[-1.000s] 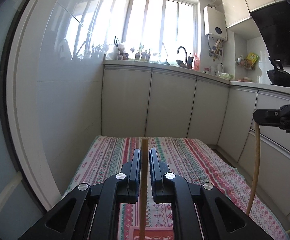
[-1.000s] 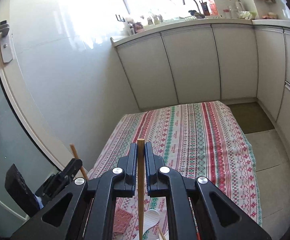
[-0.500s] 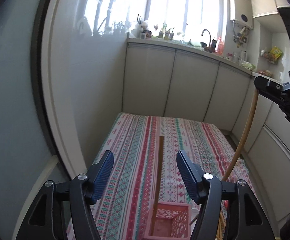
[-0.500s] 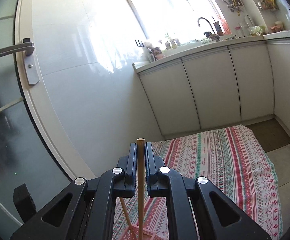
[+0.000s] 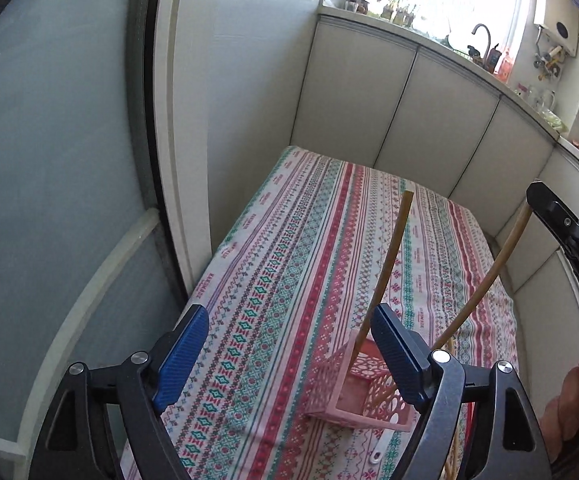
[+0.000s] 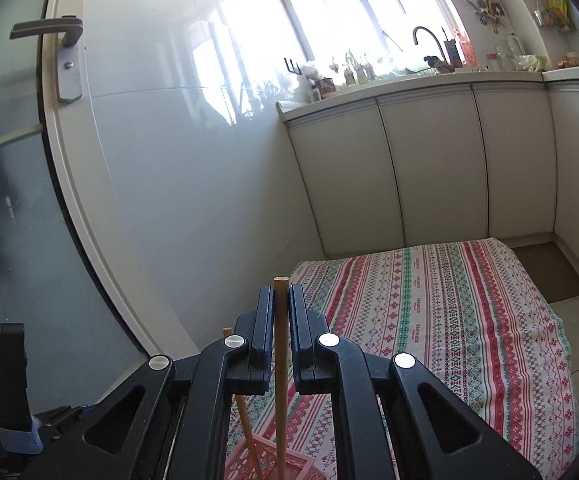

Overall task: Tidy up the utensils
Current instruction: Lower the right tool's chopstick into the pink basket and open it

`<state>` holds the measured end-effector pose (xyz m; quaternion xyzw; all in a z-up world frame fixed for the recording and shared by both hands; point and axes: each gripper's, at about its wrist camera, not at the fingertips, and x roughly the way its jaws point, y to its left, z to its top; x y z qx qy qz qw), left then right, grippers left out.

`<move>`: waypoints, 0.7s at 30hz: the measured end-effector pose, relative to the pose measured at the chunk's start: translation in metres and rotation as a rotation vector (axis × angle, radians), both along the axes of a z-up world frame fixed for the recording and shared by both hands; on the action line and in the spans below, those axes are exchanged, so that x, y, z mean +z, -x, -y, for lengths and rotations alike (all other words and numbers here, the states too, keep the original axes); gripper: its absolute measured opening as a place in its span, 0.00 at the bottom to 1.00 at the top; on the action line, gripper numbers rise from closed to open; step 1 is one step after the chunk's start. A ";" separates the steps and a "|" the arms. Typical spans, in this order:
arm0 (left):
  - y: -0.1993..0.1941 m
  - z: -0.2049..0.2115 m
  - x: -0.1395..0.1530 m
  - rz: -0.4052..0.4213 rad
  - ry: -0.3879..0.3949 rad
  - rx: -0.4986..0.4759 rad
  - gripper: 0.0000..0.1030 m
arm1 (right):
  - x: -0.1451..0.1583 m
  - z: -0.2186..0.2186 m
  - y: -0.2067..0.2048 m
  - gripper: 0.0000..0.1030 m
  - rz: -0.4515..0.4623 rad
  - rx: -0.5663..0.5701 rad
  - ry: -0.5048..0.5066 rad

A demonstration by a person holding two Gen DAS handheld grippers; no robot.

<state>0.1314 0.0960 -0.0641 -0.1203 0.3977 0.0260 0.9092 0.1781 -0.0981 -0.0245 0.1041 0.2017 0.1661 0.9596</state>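
Note:
A pink lattice basket stands on the striped tablecloth. One wooden chopstick leans in it, free of any grip. My left gripper is open and empty, just in front of the basket. My right gripper is shut on a second chopstick, held upright with its lower end in the basket. The right gripper shows at the right of the left wrist view, holding that chopstick. The first chopstick also shows in the right wrist view.
A white spoon lies on the cloth in front of the basket. A glass door with a handle is to the left. White cabinets line the back. The left gripper's body is at the lower left.
My left gripper opened and let go of its chopstick, which now leans in the basket, then drew back. My right gripper lowered its chopstick into the basket.

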 end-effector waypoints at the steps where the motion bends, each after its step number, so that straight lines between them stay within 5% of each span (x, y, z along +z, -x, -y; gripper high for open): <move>1: 0.000 0.000 -0.002 -0.008 0.000 0.000 0.82 | -0.001 0.000 0.000 0.08 -0.004 0.003 0.004; 16: 0.000 0.007 -0.006 -0.046 -0.012 -0.014 0.84 | -0.014 0.006 -0.001 0.09 -0.082 0.020 0.006; 19: 0.000 0.010 -0.006 -0.054 -0.022 -0.032 0.85 | -0.010 0.008 0.001 0.21 -0.106 0.018 0.014; 21: 0.001 0.012 -0.006 -0.057 -0.028 -0.041 0.86 | -0.004 0.014 0.008 0.42 -0.118 0.018 -0.010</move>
